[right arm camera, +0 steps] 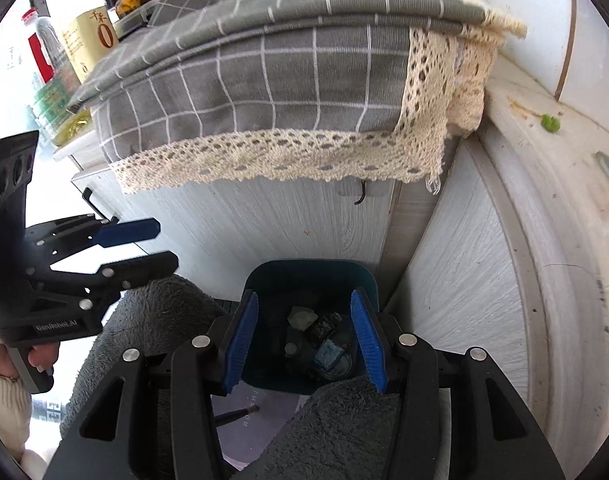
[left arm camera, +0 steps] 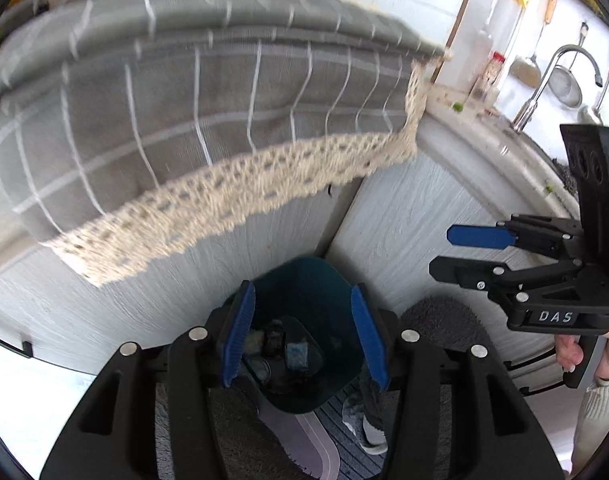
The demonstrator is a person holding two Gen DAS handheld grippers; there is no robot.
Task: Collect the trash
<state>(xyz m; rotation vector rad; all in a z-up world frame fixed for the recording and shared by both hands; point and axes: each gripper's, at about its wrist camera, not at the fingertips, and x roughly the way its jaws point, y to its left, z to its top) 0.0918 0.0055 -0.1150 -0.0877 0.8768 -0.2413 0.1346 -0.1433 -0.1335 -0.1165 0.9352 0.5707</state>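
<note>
A dark teal trash bin (left arm camera: 312, 280) stands on the floor in the corner between two white cabinets. Inside it lie several scraps, among them a blue piece (left arm camera: 296, 354) and dark lumps. My left gripper (left arm camera: 304, 336) hovers above the bin, open, with nothing between its blue pads. In the right wrist view the bin (right arm camera: 308, 276) again lies below, holding a pale crumpled scrap (right arm camera: 302, 316) and the blue piece (right arm camera: 328, 354). My right gripper (right arm camera: 302, 340) is open and empty over it. Each gripper shows in the other's view: right gripper (left arm camera: 440, 252), left gripper (right arm camera: 167, 244).
A grey checked cloth with lace trim (right arm camera: 288, 80) hangs over the cabinet top above the bin. Bottles (right arm camera: 88, 36) stand at the left. A counter with a faucet (left arm camera: 544, 80) runs to the right, a green scrap (right arm camera: 550, 122) on it. Grey shaggy mats (right arm camera: 156, 320) flank the bin.
</note>
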